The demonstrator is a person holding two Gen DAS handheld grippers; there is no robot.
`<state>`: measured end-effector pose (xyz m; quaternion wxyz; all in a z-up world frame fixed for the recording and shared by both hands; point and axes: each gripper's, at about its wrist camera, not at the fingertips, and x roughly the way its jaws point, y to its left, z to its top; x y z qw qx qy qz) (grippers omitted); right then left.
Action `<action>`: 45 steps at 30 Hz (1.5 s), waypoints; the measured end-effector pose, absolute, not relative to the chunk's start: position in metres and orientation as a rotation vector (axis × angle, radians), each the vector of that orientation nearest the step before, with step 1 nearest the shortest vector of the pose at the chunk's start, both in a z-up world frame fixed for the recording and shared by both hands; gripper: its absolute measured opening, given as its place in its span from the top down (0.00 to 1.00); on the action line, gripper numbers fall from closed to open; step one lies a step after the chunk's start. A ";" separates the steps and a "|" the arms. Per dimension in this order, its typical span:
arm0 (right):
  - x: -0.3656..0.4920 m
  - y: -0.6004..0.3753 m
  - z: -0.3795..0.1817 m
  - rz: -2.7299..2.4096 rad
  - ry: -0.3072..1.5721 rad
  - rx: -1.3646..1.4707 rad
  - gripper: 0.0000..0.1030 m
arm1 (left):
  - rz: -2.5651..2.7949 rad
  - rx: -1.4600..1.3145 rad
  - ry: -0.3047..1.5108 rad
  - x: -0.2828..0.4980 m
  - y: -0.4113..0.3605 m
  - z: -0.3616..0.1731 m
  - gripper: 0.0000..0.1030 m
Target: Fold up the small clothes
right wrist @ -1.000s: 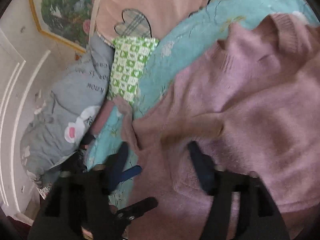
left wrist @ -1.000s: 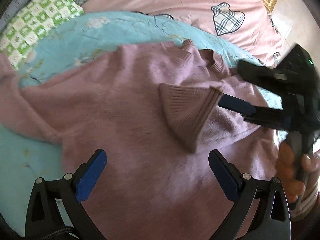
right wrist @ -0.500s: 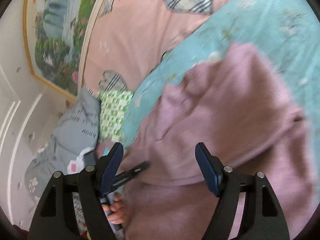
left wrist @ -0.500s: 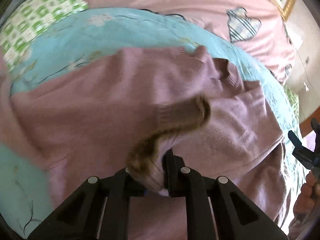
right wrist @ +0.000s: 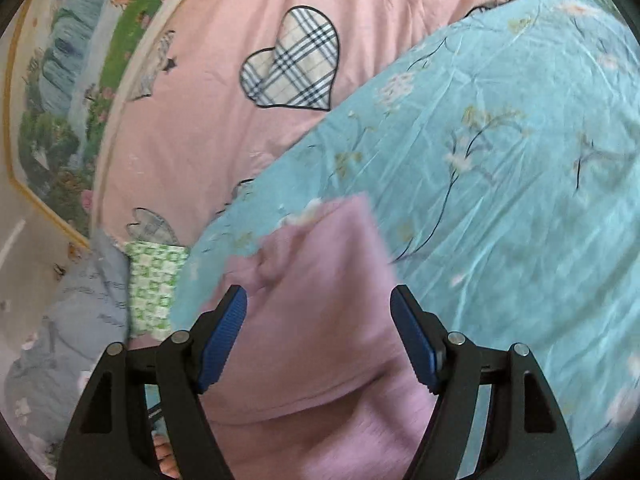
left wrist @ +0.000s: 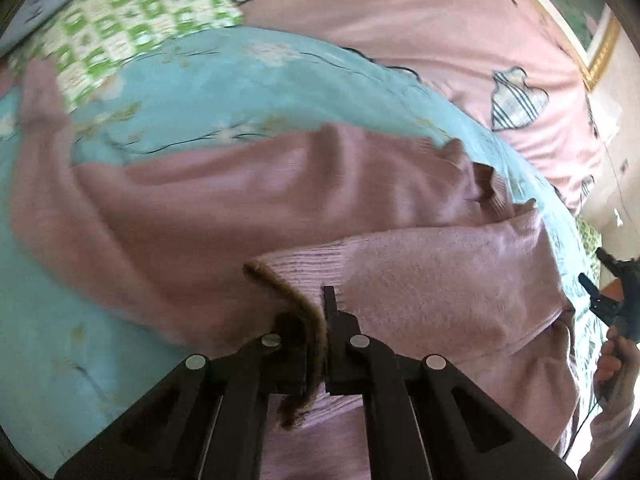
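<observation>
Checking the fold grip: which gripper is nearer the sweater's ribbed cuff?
Left. The left gripper is shut on the ribbed cuff; the right gripper hovers open above the sweater body.

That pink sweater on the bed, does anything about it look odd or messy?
Nothing damaged. The pink sweater lies rumpled on the blue sheet, mid-fold: the left gripper is shut on its ribbed cuff, pulling the sleeve across the body.

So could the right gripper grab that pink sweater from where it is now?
Probably yes. The right gripper is open, with the pink sweater lying right below between its fingers and nothing over it. The left gripper pinches the cuff elsewhere.
</observation>
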<state>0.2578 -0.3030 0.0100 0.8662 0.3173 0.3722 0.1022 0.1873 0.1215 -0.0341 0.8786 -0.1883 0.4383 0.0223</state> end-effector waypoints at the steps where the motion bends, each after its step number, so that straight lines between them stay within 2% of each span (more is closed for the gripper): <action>1: 0.263 -0.304 0.006 0.208 0.795 0.651 0.27 | 0.042 -0.411 0.908 0.185 0.127 -0.035 0.97; 7: 0.311 -0.268 -0.027 0.248 0.947 0.526 0.27 | 0.030 -0.349 0.911 0.179 0.123 -0.034 0.97; 9: 0.322 -0.249 -0.035 0.214 0.986 0.394 0.28 | 0.033 -0.345 0.918 0.180 0.120 -0.035 0.97; 10: 0.323 -0.244 -0.036 0.213 0.994 0.358 0.35 | 0.033 -0.347 0.923 0.180 0.120 -0.036 0.97; 11: 0.325 -0.239 -0.039 0.233 1.010 0.330 0.80 | 0.032 -0.344 0.924 0.180 0.120 -0.036 0.97; 12: 0.324 -0.241 -0.040 0.239 1.025 0.345 0.91 | 0.027 -0.341 0.922 0.181 0.118 -0.034 0.97; 14: 0.311 -0.260 -0.024 0.209 0.953 0.389 0.92 | -0.014 -0.343 0.900 0.185 0.109 -0.025 0.97; 16: 0.289 -0.282 0.003 0.144 0.844 0.370 0.92 | -0.072 -0.323 0.872 0.194 0.088 -0.014 0.97; 19: 0.275 -0.309 0.017 0.071 0.791 0.385 0.92 | -0.100 -0.240 0.857 0.209 0.053 -0.008 0.97; 25: 0.280 -0.314 -0.024 0.079 0.898 0.378 0.92 | -0.058 -0.255 0.883 0.210 0.069 -0.025 0.97; 28: 0.278 -0.304 -0.030 0.082 0.924 0.351 0.85 | -0.035 -0.269 0.886 0.205 0.087 -0.032 0.97; 30: 0.275 -0.300 -0.024 0.067 0.920 0.332 0.74 | -0.028 -0.263 0.896 0.204 0.091 -0.036 0.97; 33: 0.258 -0.303 -0.006 0.051 0.889 0.327 0.67 | -0.049 -0.269 0.910 0.202 0.091 -0.041 0.97; 36: 0.227 -0.292 0.006 0.101 0.880 0.320 0.36 | -0.053 -0.250 0.911 0.201 0.085 -0.041 0.97; 42: 0.191 -0.267 -0.013 0.127 0.959 0.195 0.35 | -0.044 -0.253 0.938 0.203 0.080 -0.044 0.96; 43: 0.190 -0.265 -0.019 0.112 0.981 0.162 0.41 | -0.043 -0.251 0.946 0.203 0.080 -0.044 0.96; 44: 0.189 -0.266 -0.025 0.117 1.001 0.162 0.81 | -0.042 -0.249 0.952 0.203 0.080 -0.043 0.96; 45: 0.186 -0.271 -0.027 0.125 1.025 0.204 0.90 | -0.043 -0.246 0.955 0.202 0.079 -0.042 0.95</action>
